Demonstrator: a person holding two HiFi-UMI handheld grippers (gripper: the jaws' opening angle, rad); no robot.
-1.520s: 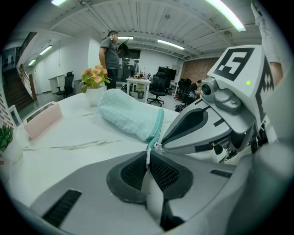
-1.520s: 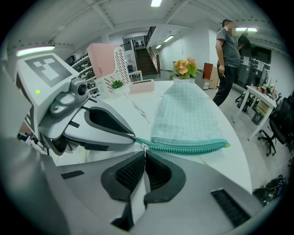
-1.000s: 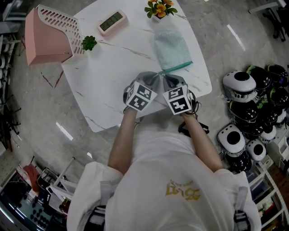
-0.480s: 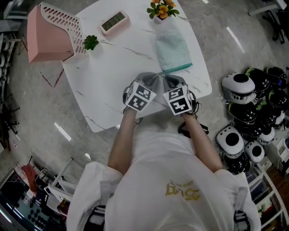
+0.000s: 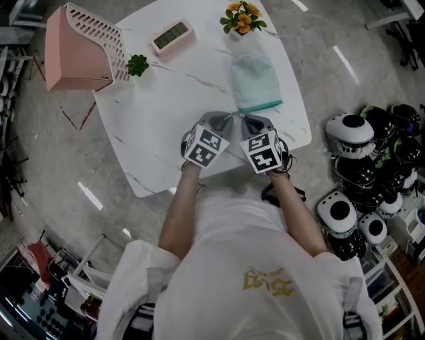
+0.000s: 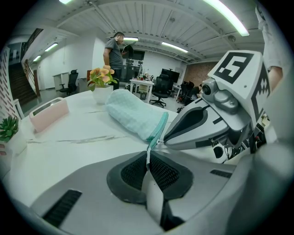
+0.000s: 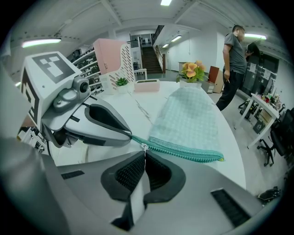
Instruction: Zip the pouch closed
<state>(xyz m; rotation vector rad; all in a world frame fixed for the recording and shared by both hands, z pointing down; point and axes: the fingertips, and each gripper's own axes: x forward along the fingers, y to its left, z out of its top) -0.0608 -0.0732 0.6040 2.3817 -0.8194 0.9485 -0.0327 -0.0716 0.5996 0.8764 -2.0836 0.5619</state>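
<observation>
While left tongs [image 6: 148, 153] and right tongs [image 7: 144, 151] pinch the pouch [image 5: 255, 83] at its zipper [image 7: 183, 153], flowers [image 5: 242, 16], clock [image 5: 172, 36] and pink rack [image 5: 76, 56] stand beyond.

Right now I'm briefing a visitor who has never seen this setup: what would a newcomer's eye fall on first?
Two marker-cubed tools meet at the near edge of the white table. The left hand-held gripper is shut on the zipper end of the teal pouch, and the right hand-held gripper is shut on the zipper pull. Next comes the pink slatted box at the far left corner.
</observation>
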